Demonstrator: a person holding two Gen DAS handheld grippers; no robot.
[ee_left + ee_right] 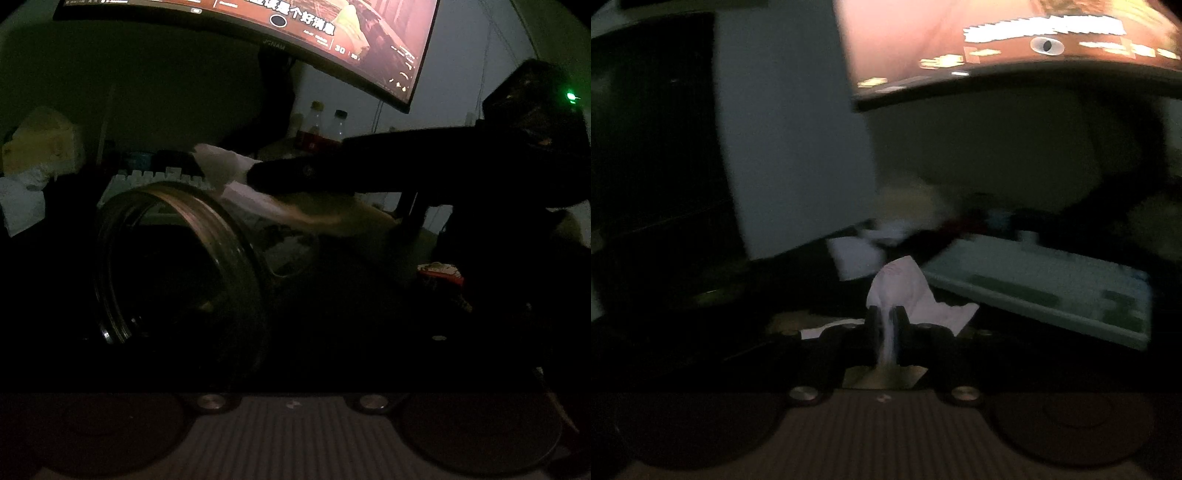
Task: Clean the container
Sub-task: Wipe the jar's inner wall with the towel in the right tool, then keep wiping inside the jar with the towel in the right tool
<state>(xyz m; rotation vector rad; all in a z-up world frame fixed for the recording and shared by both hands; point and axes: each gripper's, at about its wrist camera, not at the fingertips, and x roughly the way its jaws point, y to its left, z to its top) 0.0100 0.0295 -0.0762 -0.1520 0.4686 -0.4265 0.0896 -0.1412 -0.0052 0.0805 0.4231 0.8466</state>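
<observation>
Pretty dark, but here's the count: one clear jar (177,266) on its side, one white tissue (905,295), one keyboard (1045,291), two bottles (325,127), one monitor (295,33) with blurry Chinese text I can't read. The right gripper (886,321) is clamped shut on the tissue, just above the jar. The jar sits right in front of the left gripper, whose fingers are lost in shadow, so I can't tell its state.

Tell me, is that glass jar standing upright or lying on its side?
On its side: the jar's round open mouth faces the left wrist camera, with no lid on it.
</observation>
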